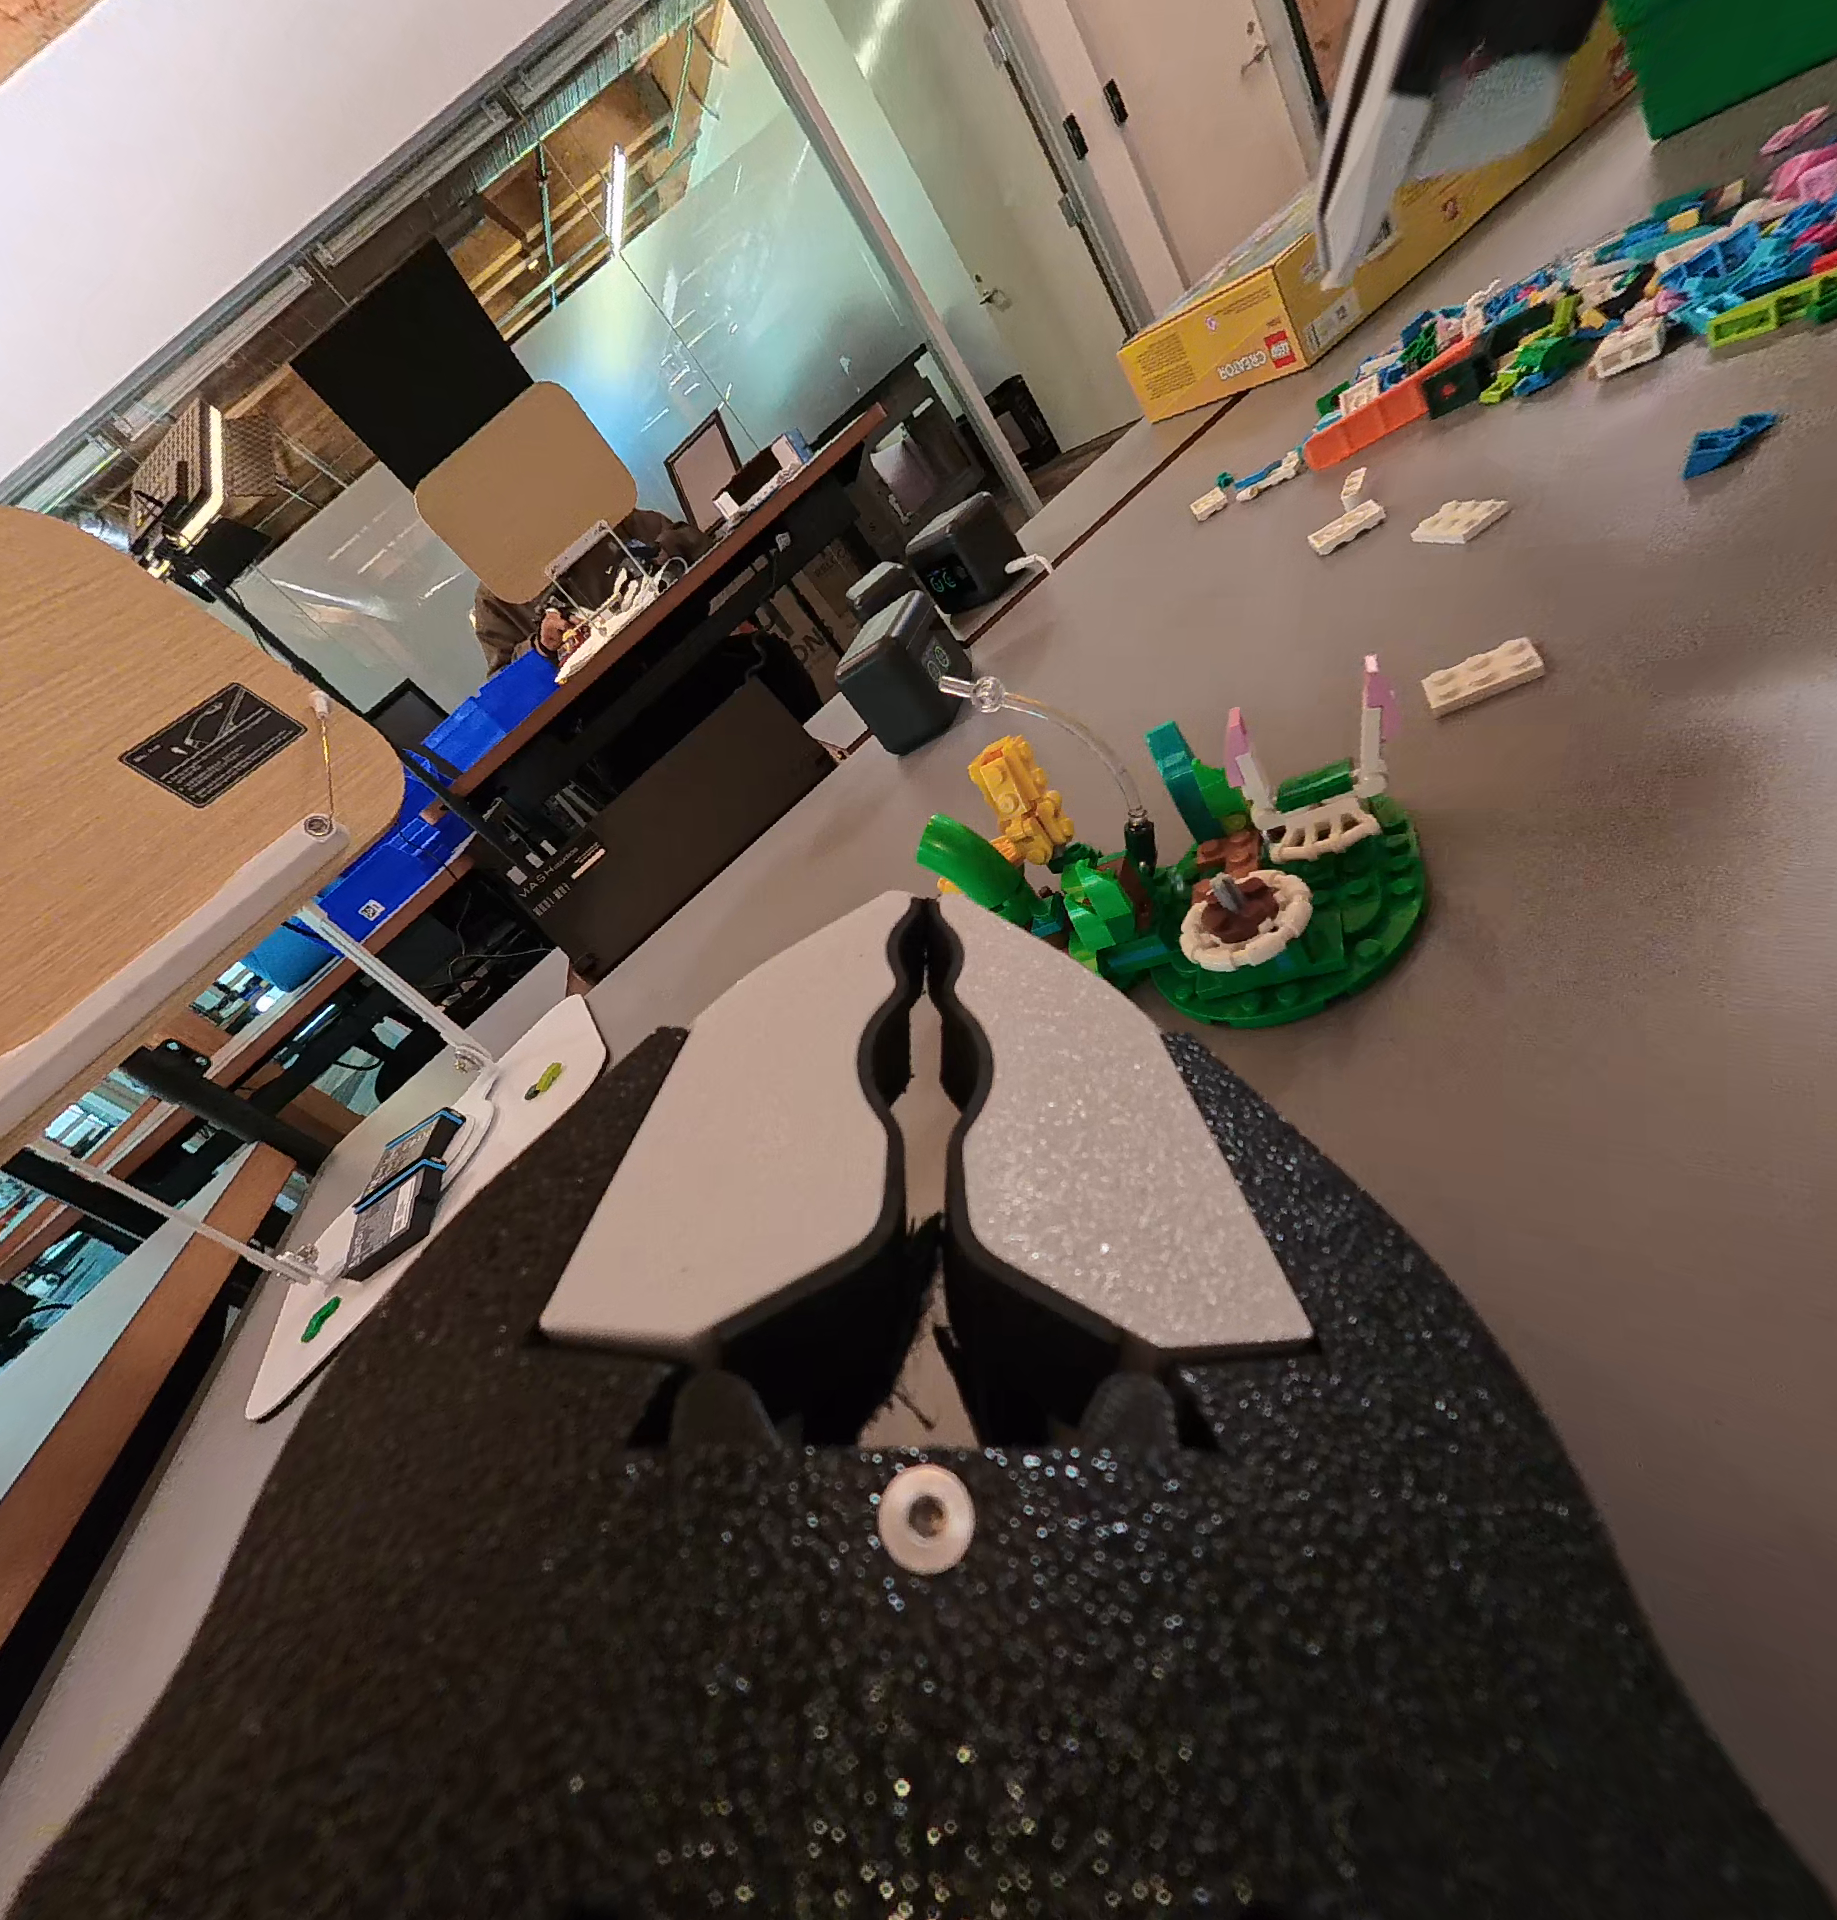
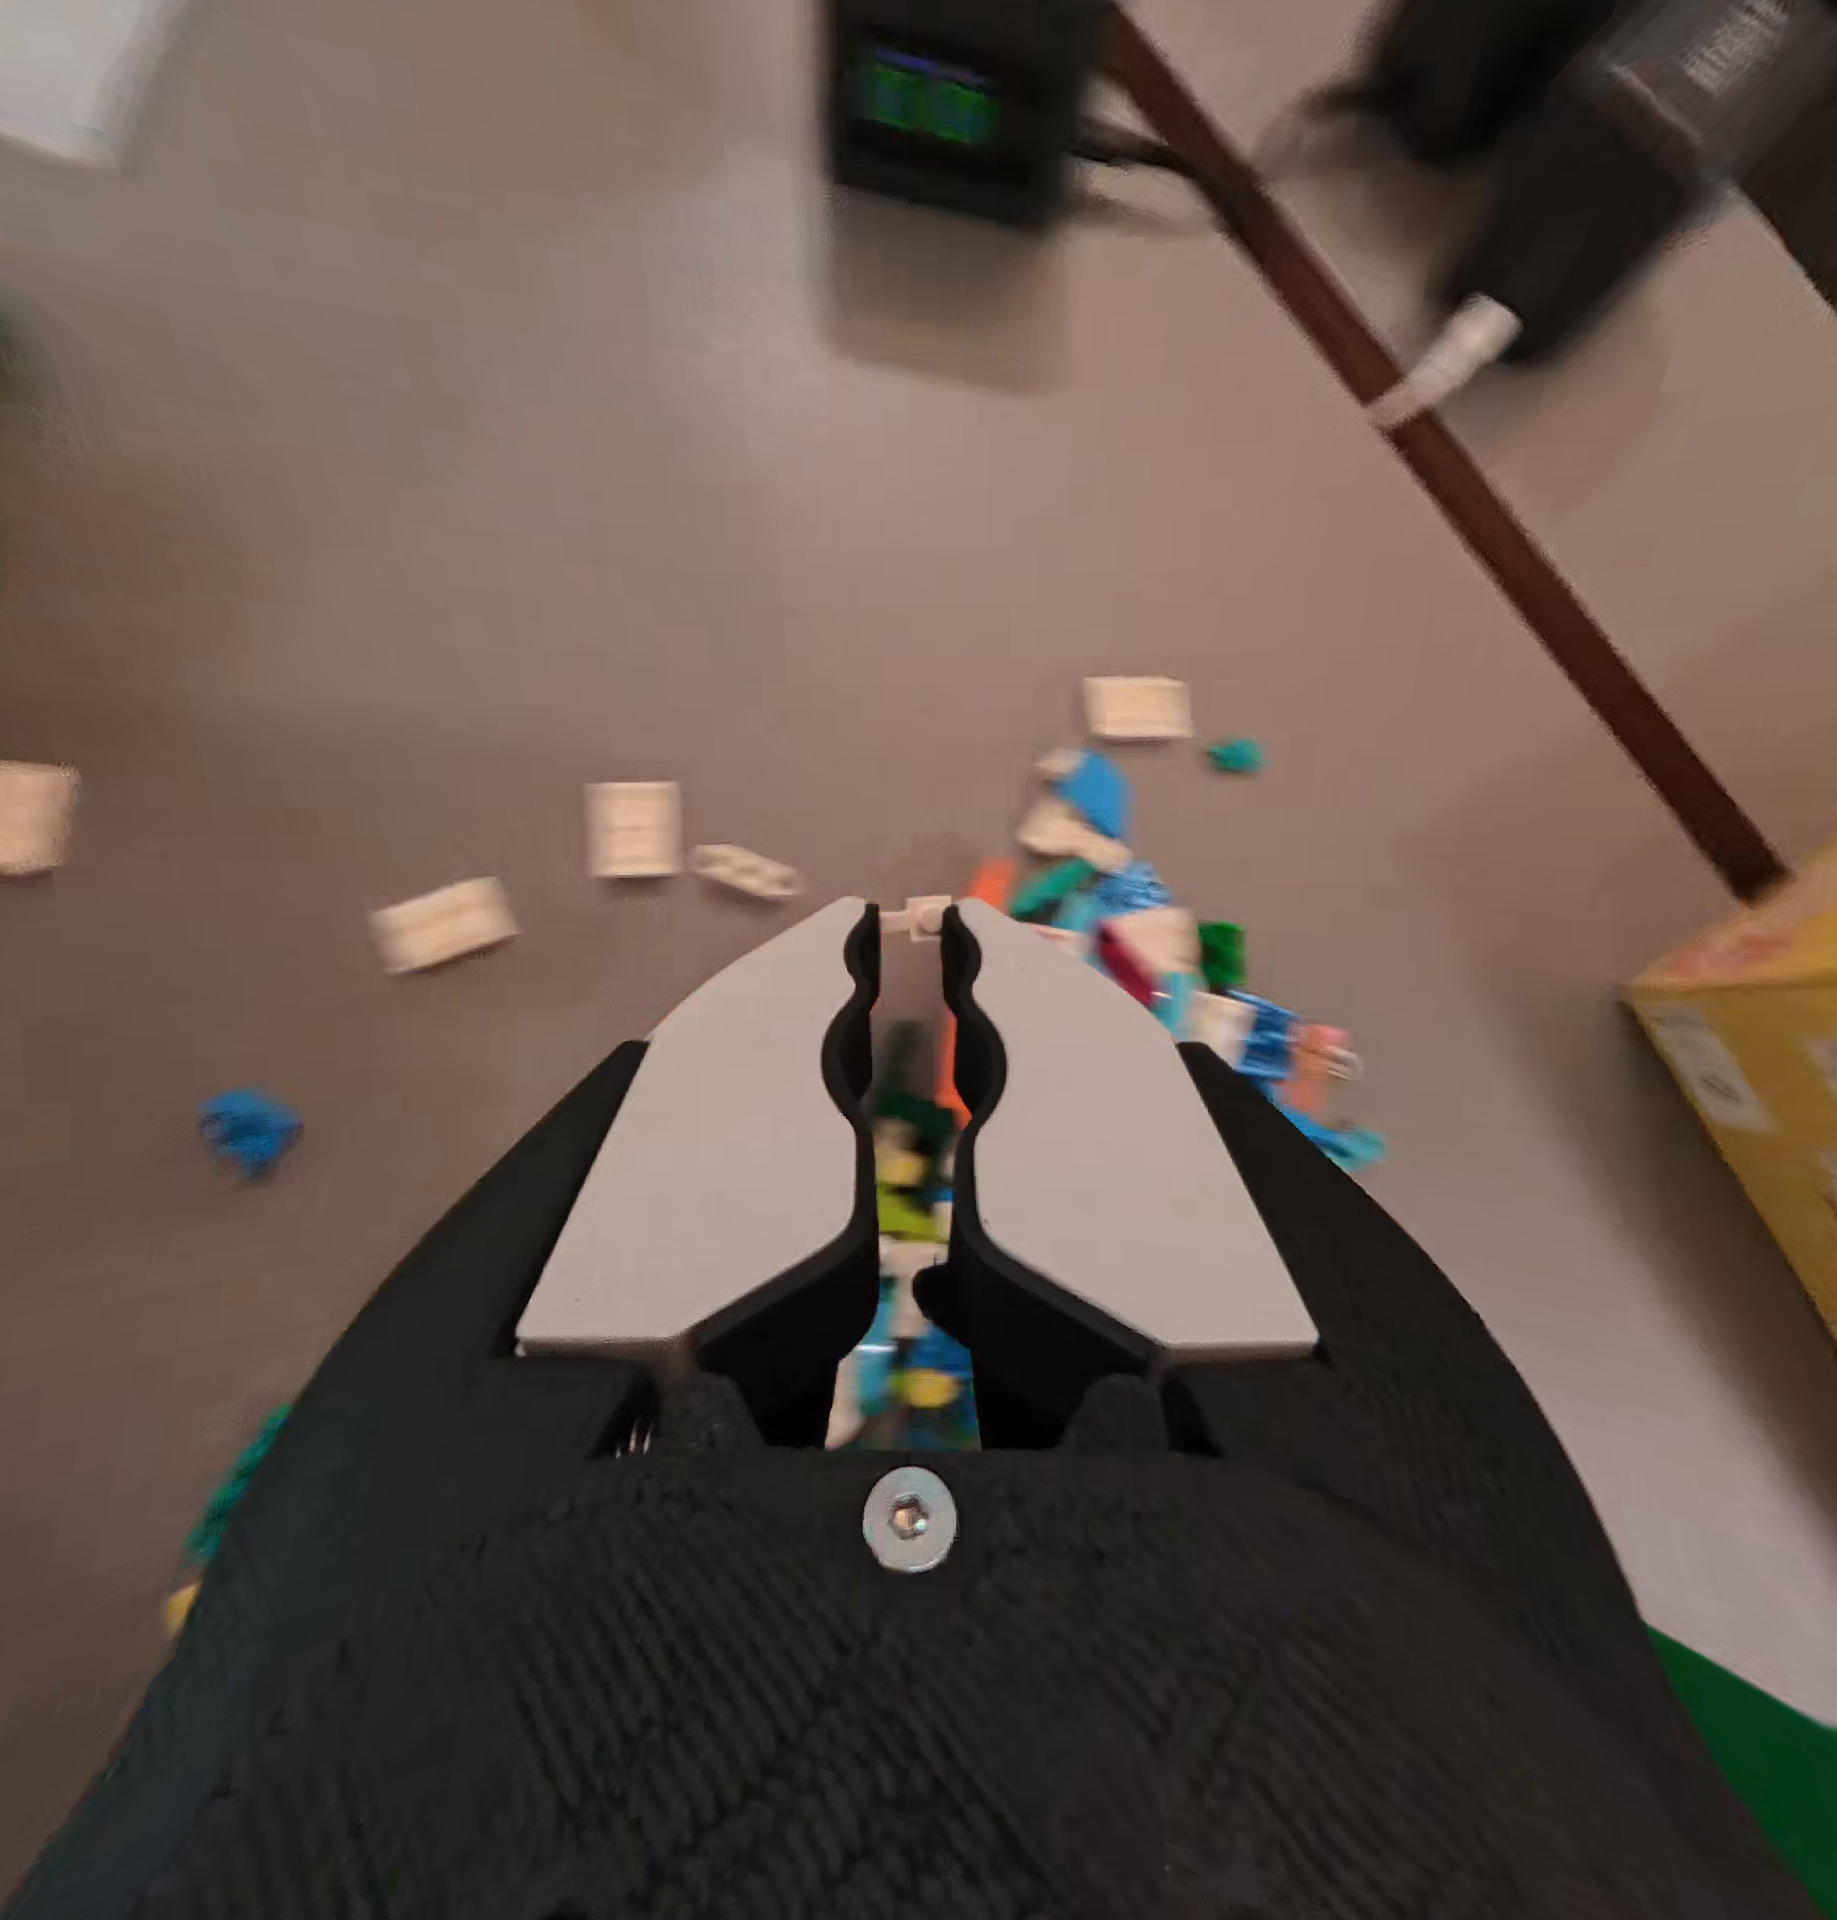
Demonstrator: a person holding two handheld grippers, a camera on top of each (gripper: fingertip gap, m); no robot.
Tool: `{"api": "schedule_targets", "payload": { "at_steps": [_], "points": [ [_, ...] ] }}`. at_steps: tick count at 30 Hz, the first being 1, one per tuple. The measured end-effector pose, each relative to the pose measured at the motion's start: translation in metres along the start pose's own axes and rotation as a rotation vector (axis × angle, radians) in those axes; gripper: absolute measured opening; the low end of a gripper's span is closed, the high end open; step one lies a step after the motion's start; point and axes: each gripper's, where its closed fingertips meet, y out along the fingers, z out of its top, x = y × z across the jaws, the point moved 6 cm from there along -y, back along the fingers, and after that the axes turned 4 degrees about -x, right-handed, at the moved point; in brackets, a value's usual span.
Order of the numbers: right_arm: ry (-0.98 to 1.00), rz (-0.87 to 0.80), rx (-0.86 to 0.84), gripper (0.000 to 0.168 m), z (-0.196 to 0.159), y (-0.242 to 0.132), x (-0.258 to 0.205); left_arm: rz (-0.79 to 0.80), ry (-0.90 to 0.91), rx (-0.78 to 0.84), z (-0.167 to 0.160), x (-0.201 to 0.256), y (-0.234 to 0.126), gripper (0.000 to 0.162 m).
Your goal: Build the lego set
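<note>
L tool (image 1: 929, 920): fingers pressed together at the tips, nothing betw them, low over the grey desk (image 1: 1516, 1195). Just beyond, to its right, the green build (image 1: 1298, 914) sits on the desk w/ a yellow flower and pink ears. Farther off: loose white plates (image 1: 1482, 675), then the brick pile (image 1: 1662, 281) and yellow box (image 1: 1267, 332).

R tool (image 2: 909, 920): narrow gap, tips pinching a small white piece (image 2: 922, 921) above the blurred pile. Dark device (image 2: 945, 104) beyond.
</note>
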Motion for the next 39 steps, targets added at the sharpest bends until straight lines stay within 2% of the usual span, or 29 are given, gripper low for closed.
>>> {"api": "schedule_targets", "payload": {
  "at_steps": [3, 7, 10, 14, 19, 24, 28, 31, 34, 37, 39],
  "points": [
    [-0.153, 0.128, 0.032, 0.01, -0.001, -0.01, -0.072, -0.002, 0.003, -0.002, 0.0, 0.0, 0.0, 0.0],
    [-0.364, 0.234, -0.017, 0.01, -0.019, -0.005, -0.153, -0.004, 0.009, -0.005, 0.0, 0.001, 0.0, 0.0],
    [-0.42, 0.236, -0.009, 0.01, -0.027, 0.005, -0.181, -0.003, 0.009, -0.004, 0.0, 0.001, 0.0, 0.0],
    [-0.429, 0.224, 0.024, 0.01, -0.028, 0.014, -0.192, -0.003, 0.013, -0.005, 0.0, 0.001, 0.0, 0.0],
    [-0.403, 0.243, 0.039, 0.011, -0.027, 0.015, -0.196, -0.004, 0.013, -0.004, 0.0, 0.001, -0.001, 0.0],
    [-0.365, 0.247, 0.066, 0.02, -0.028, 0.013, -0.195, -0.006, 0.012, -0.003, 0.0, 0.001, -0.001, 0.0],
    [-0.341, 0.206, 0.096, 0.022, -0.031, 0.004, -0.19, -0.005, 0.012, -0.003, 0.0, 0.0, -0.001, 0.0],
    [-0.297, 0.072, 0.137, 0.021, -0.035, -0.02, -0.169, -0.005, 0.011, -0.002, 0.0, 0.0, -0.002, 0.0],
    [-0.163, -0.193, 0.186, 0.017, -0.047, -0.061, -0.126, -0.006, 0.01, 0.0, 0.0, 0.0, -0.002, 0.0],
    [0.07, -0.46, 0.199, 0.013, -0.079, -0.106, -0.082, -0.007, 0.01, -0.002, 0.0, -0.001, -0.002, 0.0],
    [0.204, -0.482, 0.152, 0.013, -0.104, -0.12, -0.067, -0.008, 0.012, -0.002, 0.0, -0.001, -0.002, 0.0]
  ]
}}
